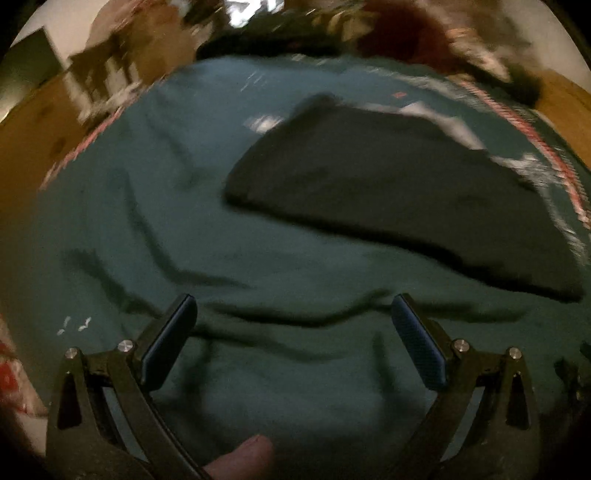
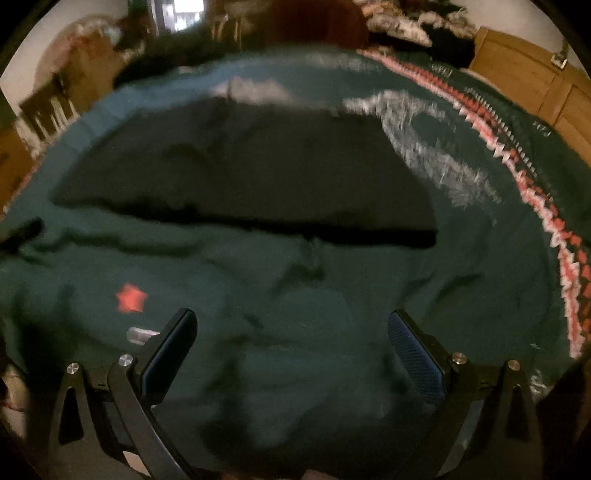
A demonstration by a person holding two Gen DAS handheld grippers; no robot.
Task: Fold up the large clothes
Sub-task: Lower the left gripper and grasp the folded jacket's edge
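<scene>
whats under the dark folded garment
The dark folded garment lies flat on a teal blanket with a red and white patterned border. Whatever the blanket covers is hidden. Both grippers, left and right, are open.

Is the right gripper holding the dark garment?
No: the right gripper is open over the green blanket, short of the dark garment.

dim room, wooden cabinet (image 2: 532, 77), bright window (image 2: 181, 14)
</scene>
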